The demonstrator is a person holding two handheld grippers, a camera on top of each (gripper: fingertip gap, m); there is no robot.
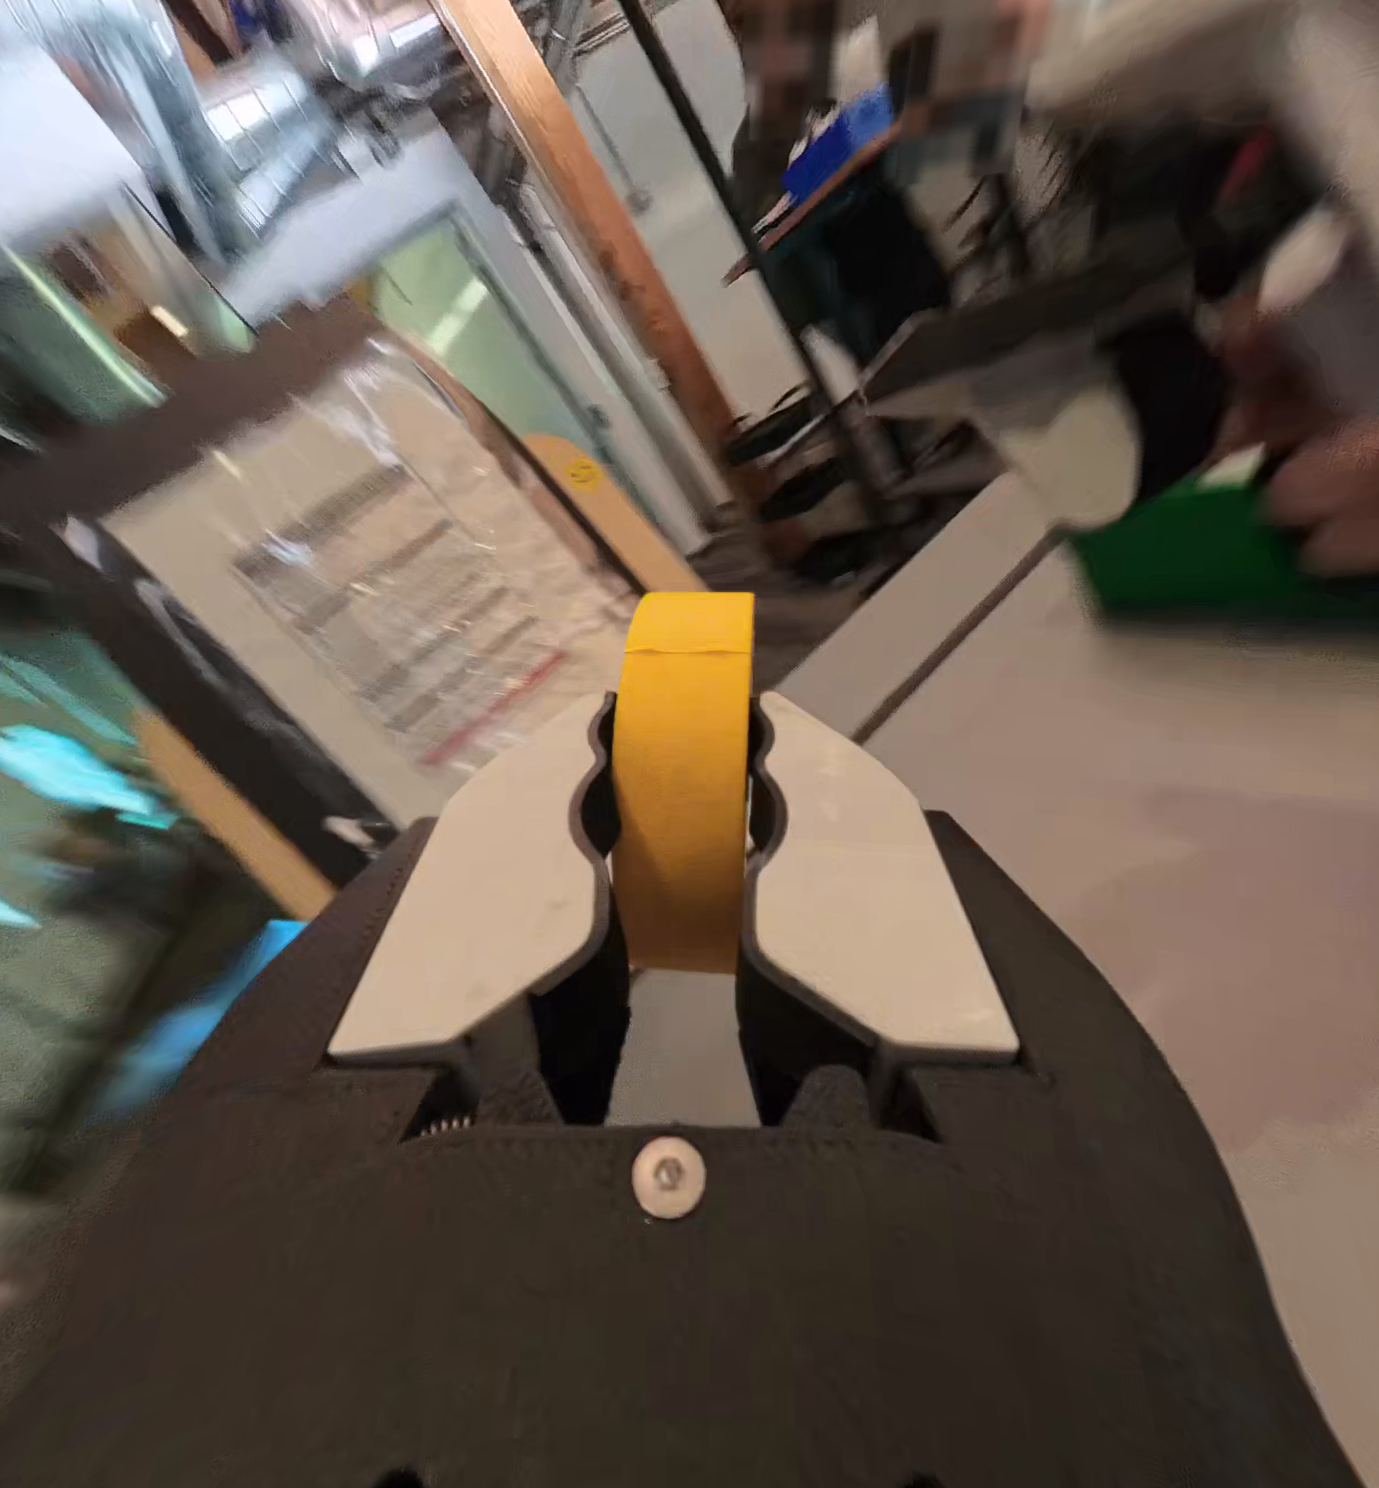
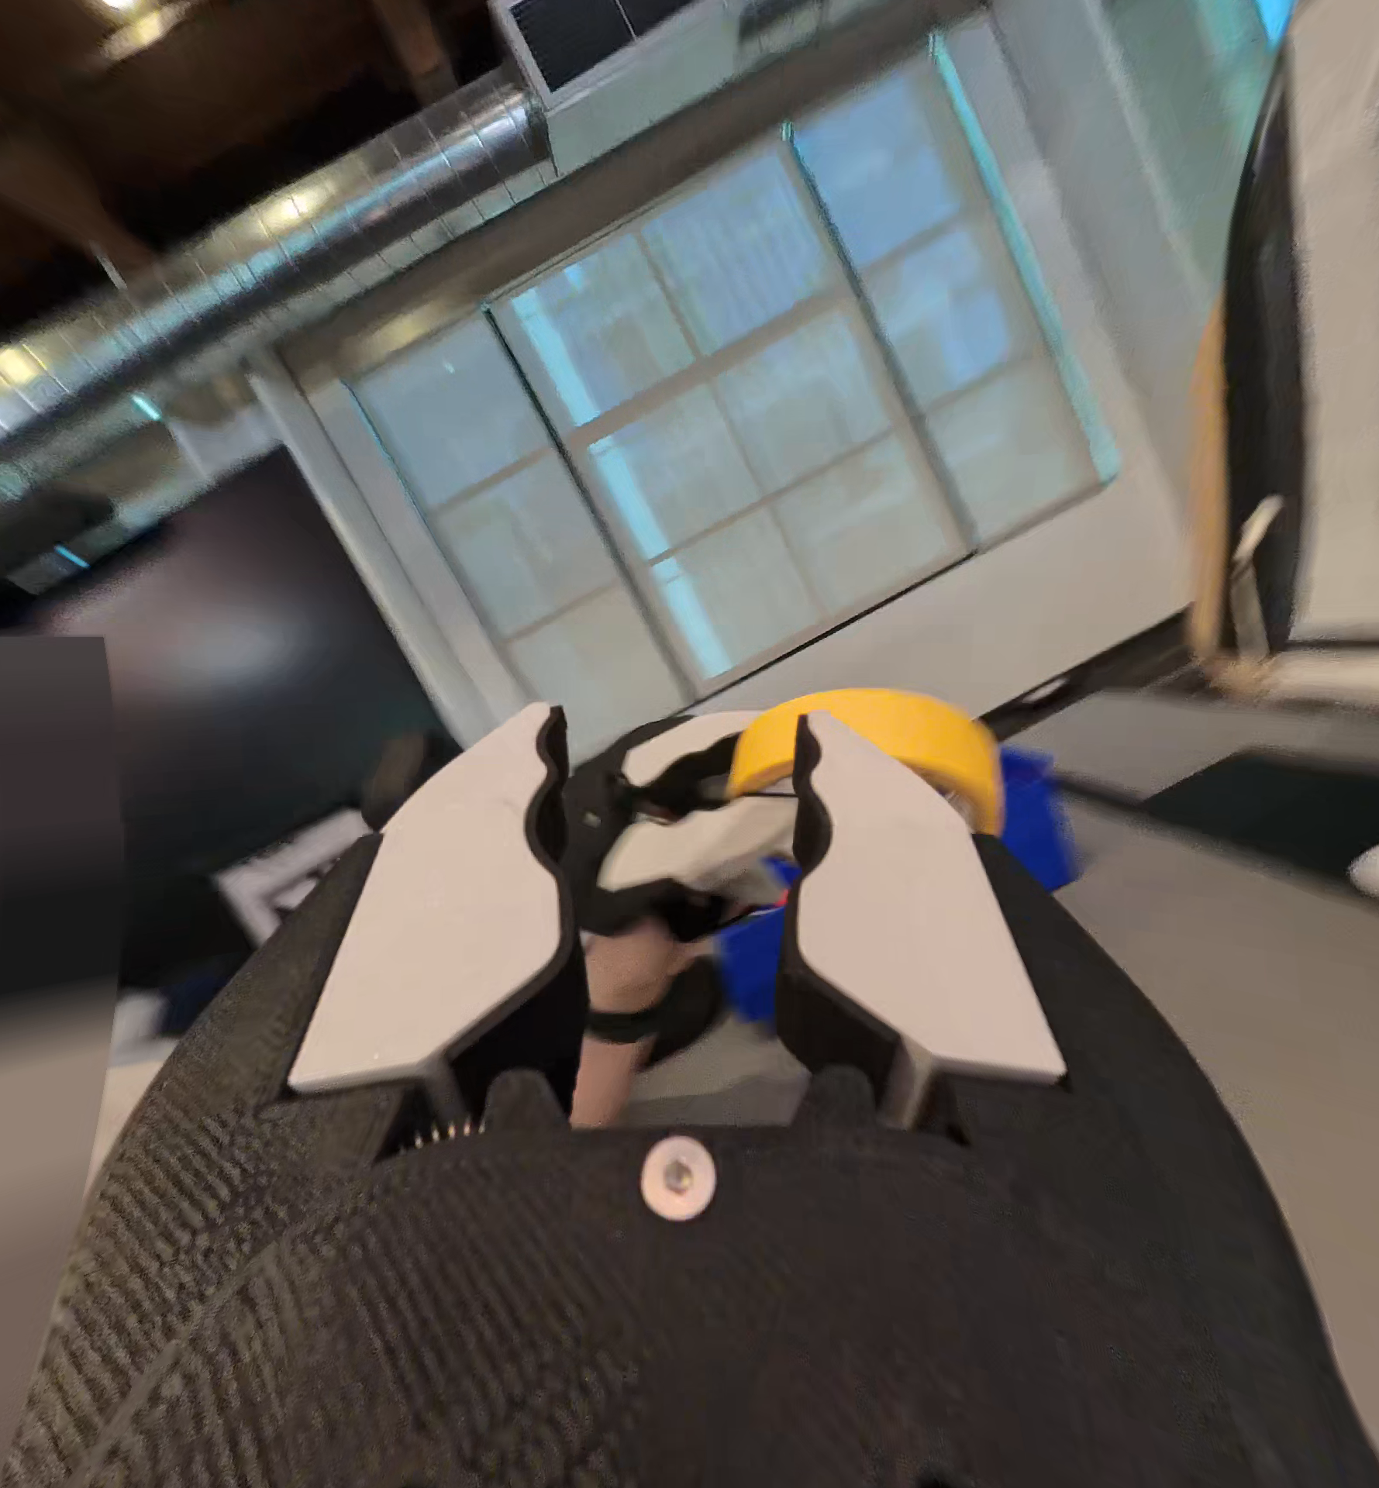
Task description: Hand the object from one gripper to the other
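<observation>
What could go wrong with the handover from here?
1. The right gripper has its jaws open, but the yellow tape roll sits off to the right of the gap, partly behind its right finger. Closing now would likely miss or clip the roll.
2. The left gripper pinches the roll only across its flat sides near the tips, so a knock could twist it loose.
3. Both views are motion-blurred, which suggests a fast approach; the grippers could collide.

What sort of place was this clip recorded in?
Probably a workshop or lab in an industrial loft: an exposed metal duct runs under a dark ceiling beside a large gridded window, and the left wrist view shows a wooden post and a grey worktable.
</observation>
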